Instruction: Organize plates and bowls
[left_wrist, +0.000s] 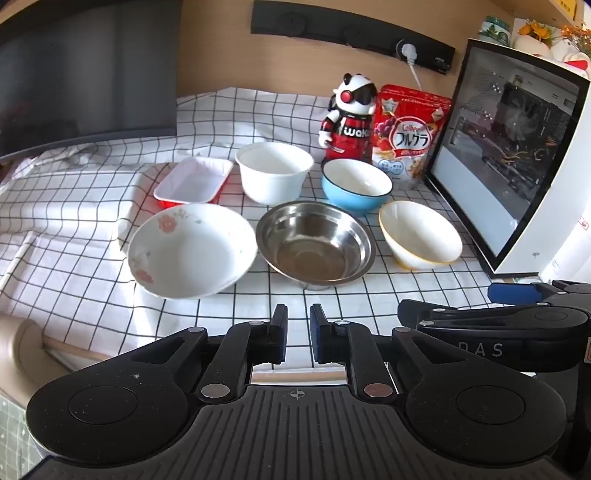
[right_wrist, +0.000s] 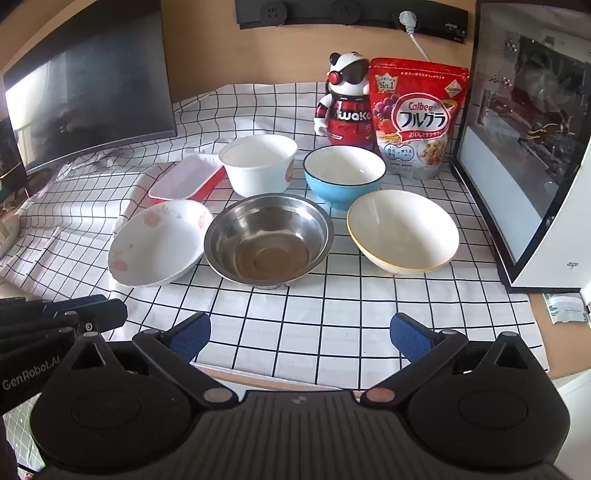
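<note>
Six dishes sit on the checked cloth. In front are a floral white bowl, a steel bowl and a yellow-rimmed white bowl. Behind are a red-edged rectangular tray, a white paper bowl and a blue bowl. My left gripper is shut and empty near the table's front edge. My right gripper is open and empty, in front of the steel bowl.
A panda robot toy and a red cereal bag stand behind the bowls. A white PC case stands at the right, a dark monitor at the left.
</note>
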